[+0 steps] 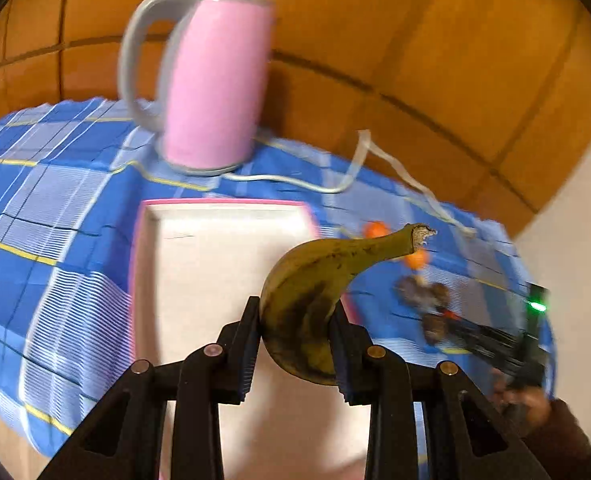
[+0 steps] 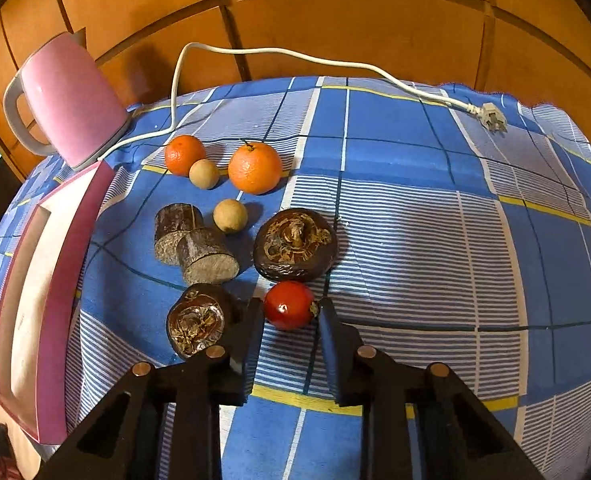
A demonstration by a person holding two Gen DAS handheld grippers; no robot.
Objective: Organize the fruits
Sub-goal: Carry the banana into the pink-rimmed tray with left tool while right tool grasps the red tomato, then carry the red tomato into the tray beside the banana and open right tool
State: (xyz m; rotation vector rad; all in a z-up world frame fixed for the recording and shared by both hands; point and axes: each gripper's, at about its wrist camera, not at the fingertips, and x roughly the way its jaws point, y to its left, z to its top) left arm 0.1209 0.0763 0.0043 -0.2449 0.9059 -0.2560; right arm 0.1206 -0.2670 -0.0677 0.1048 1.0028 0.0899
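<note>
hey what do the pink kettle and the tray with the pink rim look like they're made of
Kettle: probably glossy plastic or coated metal, given the smooth pink shell with soft highlights; its grey handle looks like matte plastic. Tray: likely plastic, from its flat white bed, thin moulded pink rim and dull sheen. Neither can be confirmed by sight alone.

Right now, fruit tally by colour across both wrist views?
Orange: 2, first, second
Tan: 2, first, second
Dark brown: 4, e.g.
Red: 1
Yellow-green banana: 1
Total: 10
</note>
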